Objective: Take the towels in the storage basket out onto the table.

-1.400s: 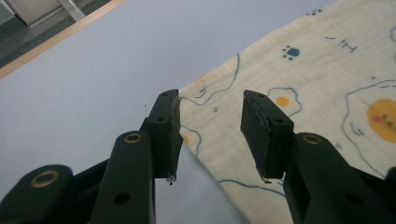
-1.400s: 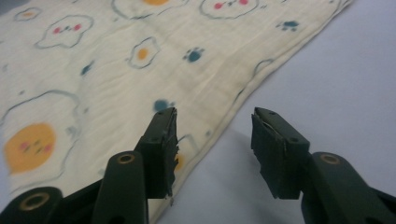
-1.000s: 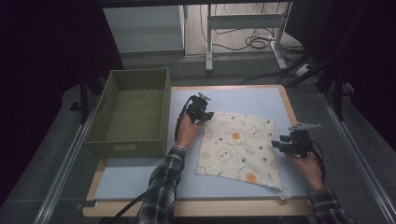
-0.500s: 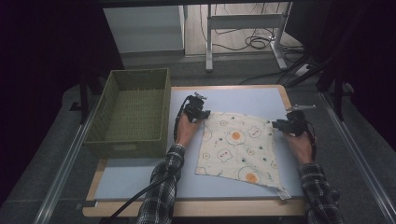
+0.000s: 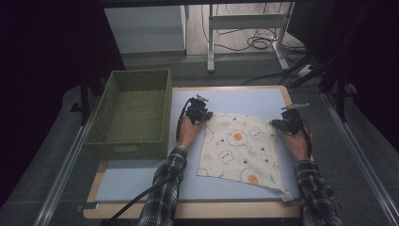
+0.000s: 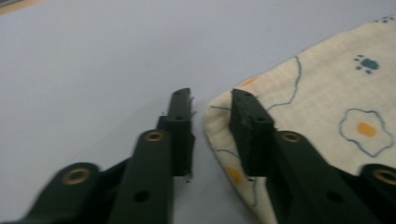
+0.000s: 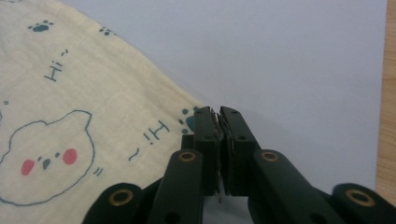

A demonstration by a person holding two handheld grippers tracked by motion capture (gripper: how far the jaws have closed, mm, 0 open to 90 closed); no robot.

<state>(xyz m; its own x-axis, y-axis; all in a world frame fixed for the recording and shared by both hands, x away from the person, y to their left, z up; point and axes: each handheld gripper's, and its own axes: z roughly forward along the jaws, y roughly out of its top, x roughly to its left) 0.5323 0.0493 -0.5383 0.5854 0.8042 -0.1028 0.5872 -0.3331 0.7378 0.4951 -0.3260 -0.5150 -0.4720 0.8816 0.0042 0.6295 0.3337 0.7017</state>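
Observation:
A cream cloth (image 5: 242,148) printed with eggs and bears lies flat on the blue mat (image 5: 244,96). My left gripper (image 5: 200,111) sits at the cloth's far left corner. In the left gripper view it (image 6: 212,100) is open, and the corner of the cloth (image 6: 327,107) lies between and under the jaws. My right gripper (image 5: 287,123) is at the far right corner. In the right gripper view it (image 7: 217,112) is shut, and the corner of the cloth (image 7: 93,93) ends right at the jaw tips, which seem to pinch it.
A green woven basket (image 5: 131,113) stands left of the mat, close to my left forearm. The table's wooden edge (image 7: 390,93) runs just right of the right gripper. Bare blue mat (image 6: 93,56) stretches beyond both grippers. Metal rails flank the table.
My right gripper has moved forward along the cloth's right edge to its far right corner. The left gripper has stayed at the far left corner.

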